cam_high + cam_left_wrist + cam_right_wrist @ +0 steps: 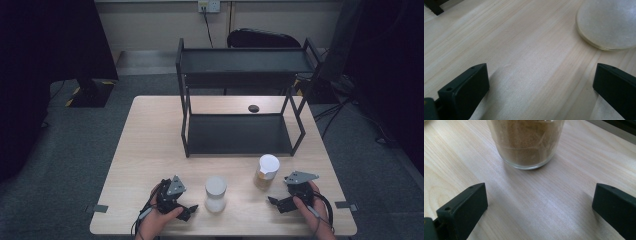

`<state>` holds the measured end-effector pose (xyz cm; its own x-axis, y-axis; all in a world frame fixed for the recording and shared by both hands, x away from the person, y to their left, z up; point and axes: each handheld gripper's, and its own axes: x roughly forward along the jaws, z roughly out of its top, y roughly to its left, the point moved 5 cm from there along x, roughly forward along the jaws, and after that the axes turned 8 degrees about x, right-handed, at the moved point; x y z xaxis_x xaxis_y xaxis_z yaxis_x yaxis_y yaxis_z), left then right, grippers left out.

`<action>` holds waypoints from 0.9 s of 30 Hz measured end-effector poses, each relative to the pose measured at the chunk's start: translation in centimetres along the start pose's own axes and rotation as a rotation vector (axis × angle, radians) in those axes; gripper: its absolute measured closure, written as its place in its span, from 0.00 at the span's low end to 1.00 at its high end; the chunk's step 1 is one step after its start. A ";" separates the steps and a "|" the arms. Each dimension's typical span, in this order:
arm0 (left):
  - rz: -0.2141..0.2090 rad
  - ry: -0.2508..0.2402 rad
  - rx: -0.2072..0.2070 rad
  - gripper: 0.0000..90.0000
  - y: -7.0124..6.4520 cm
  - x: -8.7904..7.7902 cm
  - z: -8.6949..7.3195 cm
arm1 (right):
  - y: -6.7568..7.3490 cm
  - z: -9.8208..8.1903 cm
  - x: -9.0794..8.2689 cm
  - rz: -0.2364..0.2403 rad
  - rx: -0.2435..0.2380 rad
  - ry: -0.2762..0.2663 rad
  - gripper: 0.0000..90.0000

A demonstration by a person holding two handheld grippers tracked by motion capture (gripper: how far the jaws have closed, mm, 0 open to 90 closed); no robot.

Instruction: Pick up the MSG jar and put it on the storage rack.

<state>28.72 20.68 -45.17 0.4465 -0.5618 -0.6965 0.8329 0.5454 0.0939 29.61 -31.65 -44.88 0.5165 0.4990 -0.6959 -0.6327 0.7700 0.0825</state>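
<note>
Nearest the camera, two hands came in at the near edge of the worktop (150,130), each carrying a hand-held gripper. Left hand-held gripper (189,210) stood released, its jaws spread wide over bare wood with nothing between them. Right hand-held gripper (272,202) was likewise released and held nothing.

Between them stood two jars. A frosted white jar (216,193) sat just right of the left hand-held gripper; in the left gripper view its pale side (607,22) lay ahead and to one side of the jaws, apart from them. A glass jar of brown grains (265,172) with a white lid stood just beyond the right hand-held gripper, its base (526,145) straight ahead of the open jaws and not yet touched.

Nothing looked done so far: both jars remained on the worktop, and the black two-tier shelf (240,135) at the far side was bare. A small dark disc (253,108) lay behind it, possibly a lid. Grasping and carrying seemingly remained. Open wood lay between jars and shelf, though the shelf's front posts narrowed the entry.
</note>
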 end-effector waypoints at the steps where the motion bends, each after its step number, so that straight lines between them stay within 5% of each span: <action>1: 0.000 0.004 0.000 0.00 0.0 0.0 0.1 | 0.0 0.0 0.0 0.000 0.000 0.000 0.00; 27: -0.131 -0.010 0.054 0.02 -0.1 0.1 1.2 | 0.0 0.0 0.0 0.000 0.000 0.000 0.00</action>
<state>29.11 19.80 -44.41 0.3359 -0.6322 -0.6982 0.9005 0.4329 0.0411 29.61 -31.65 -44.88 0.5169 0.4988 -0.6957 -0.6327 0.7701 0.0820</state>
